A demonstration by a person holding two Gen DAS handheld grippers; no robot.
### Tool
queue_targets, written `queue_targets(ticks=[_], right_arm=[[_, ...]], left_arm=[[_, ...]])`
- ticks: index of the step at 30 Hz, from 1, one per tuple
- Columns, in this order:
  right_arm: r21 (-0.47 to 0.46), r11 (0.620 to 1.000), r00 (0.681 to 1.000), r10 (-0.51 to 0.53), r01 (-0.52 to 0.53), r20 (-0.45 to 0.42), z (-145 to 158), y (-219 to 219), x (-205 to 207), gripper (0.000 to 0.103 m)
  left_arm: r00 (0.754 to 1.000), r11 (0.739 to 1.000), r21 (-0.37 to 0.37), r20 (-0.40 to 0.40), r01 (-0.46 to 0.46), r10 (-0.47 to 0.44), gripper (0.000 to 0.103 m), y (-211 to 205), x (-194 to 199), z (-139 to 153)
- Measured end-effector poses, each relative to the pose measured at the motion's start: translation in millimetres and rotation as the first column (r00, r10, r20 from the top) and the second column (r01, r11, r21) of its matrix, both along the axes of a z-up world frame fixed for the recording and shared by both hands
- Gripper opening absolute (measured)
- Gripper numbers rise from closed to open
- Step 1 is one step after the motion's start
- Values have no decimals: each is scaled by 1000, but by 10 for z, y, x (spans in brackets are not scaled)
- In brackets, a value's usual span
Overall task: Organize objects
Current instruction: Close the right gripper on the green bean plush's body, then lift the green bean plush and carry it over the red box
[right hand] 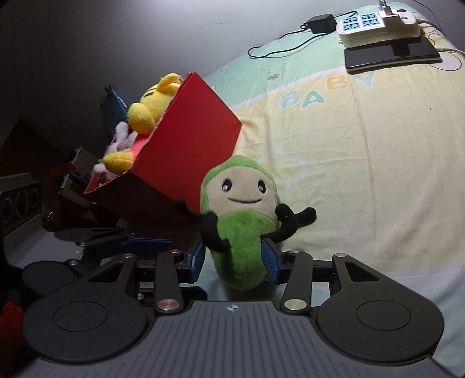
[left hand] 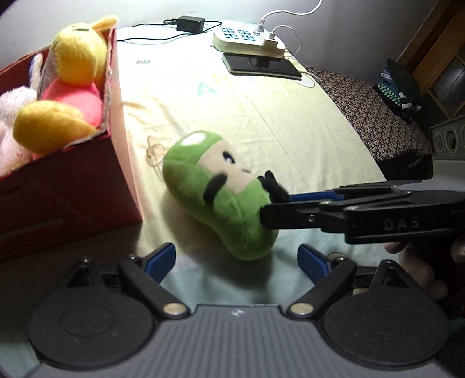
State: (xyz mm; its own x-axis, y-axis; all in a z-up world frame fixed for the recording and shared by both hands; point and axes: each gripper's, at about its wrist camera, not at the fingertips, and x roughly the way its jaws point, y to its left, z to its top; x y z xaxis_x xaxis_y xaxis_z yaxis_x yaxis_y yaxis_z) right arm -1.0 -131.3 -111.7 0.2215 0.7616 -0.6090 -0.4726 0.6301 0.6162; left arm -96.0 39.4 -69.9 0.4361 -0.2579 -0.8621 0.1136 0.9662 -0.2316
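A green plush toy point(left hand: 221, 194) with a beige face and black limbs lies on the bed sheet point(left hand: 261, 116). My right gripper point(right hand: 236, 260) is shut on the lower body of the green plush toy point(right hand: 241, 215); in the left wrist view it point(left hand: 270, 209) comes in from the right. My left gripper point(left hand: 237, 261) is open and empty, just in front of the toy. A red box point(left hand: 58, 203) stands at the left and holds a yellow and pink plush point(left hand: 72, 84) and a pale pink plush point(left hand: 11, 128). The red box point(right hand: 186, 145) also shows in the right wrist view, behind the toy.
A white power strip point(left hand: 247, 40) with plugs, a dark phone point(left hand: 261, 65) and a black adapter point(left hand: 190, 23) with cables lie at the far end of the bed. A patterned dark mattress edge point(left hand: 377, 116) runs along the right. Furniture stands beyond it.
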Motion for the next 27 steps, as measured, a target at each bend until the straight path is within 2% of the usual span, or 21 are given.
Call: queue_targets(ticks=[3, 6, 11, 17, 21, 24, 27], right_arm=[[47, 998, 999, -33, 32, 10, 53, -88, 53, 47], [66, 992, 994, -107, 109, -29, -3, -155, 192, 46], [45, 979, 976, -194, 200, -103, -223, -165, 442, 46], [119, 982, 965, -113, 144, -239, -428, -30, 528, 46], [160, 981, 955, -56, 107, -292, -481, 84, 534, 49], [179, 979, 938, -29, 96, -345, -550, 162, 539, 57], [210, 973, 920, -5, 94, -392, -618, 227, 493, 56]], left_arm=[[1000, 1000, -6, -10, -3, 3, 91, -39, 50, -36], [1000, 1000, -14, -23, -9, 9, 91, -58, 109, -85], [999, 998, -54, -31, -12, 10, 91, -75, 194, -103], [999, 998, -58, -30, -19, 17, 91, -69, 259, -120], [996, 995, -77, -76, -61, 55, 91, 48, 299, -223], [991, 991, -97, -103, -94, 84, 90, 154, 320, -297], [985, 987, -105, -132, -122, 108, 84, 231, 339, -376]])
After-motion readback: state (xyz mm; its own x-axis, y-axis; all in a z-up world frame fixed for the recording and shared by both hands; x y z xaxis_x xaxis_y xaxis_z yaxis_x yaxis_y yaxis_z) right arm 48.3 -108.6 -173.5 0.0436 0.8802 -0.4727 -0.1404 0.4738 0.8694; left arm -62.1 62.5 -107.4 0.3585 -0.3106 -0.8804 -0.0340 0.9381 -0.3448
